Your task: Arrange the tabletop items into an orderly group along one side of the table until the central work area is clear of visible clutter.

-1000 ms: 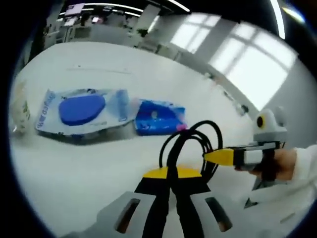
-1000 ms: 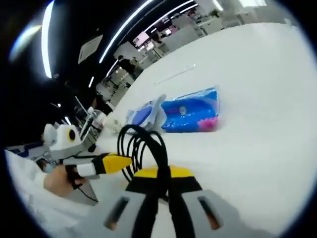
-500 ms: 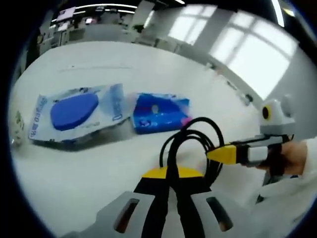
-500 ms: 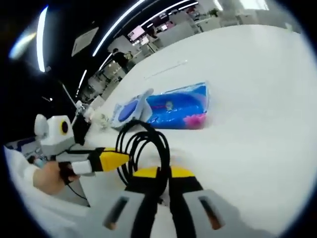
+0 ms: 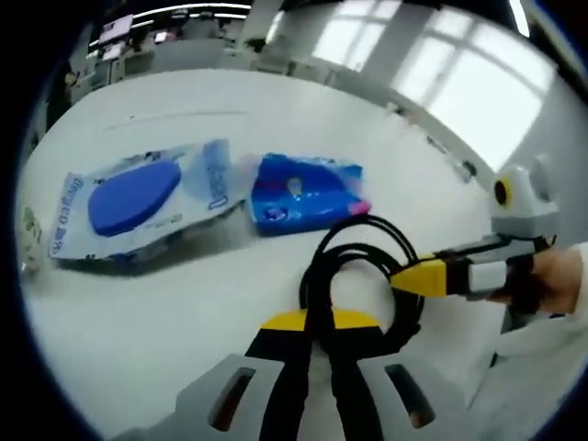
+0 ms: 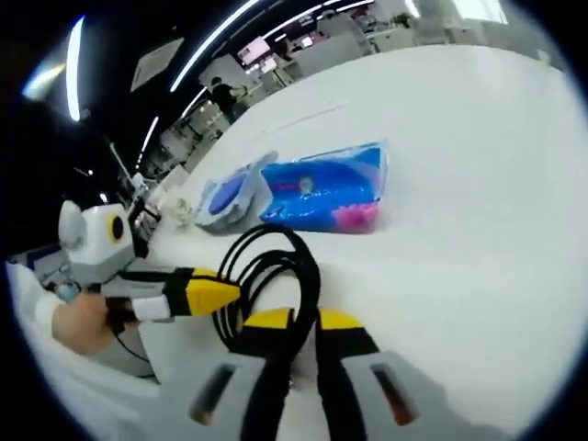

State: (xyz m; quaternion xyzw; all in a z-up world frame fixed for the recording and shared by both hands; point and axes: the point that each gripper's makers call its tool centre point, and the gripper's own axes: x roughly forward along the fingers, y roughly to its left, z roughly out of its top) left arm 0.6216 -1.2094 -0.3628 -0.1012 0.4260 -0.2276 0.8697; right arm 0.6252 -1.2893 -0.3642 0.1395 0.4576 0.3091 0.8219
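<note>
White table (image 5: 138, 312), bright windows behind | left gripper (image 5: 317, 344) clenched on black cable (image 5: 363, 266) | right gripper (image 6: 296, 335) clenched on same coil, held above table | blue pack (image 5: 308, 188) and clear pouch (image 5: 138, 197) lay side by side beyond.

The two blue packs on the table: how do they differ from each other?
The pale wipes pack is light blue with a dark blue oval lid; the dark blue pack is deep blue all over with a pink patch at one corner. The pale wipes pack looks larger and lies farther from the black cable coil; the dark blue pack lies nearer it. Both lie flat on the white table, side by side.
</note>
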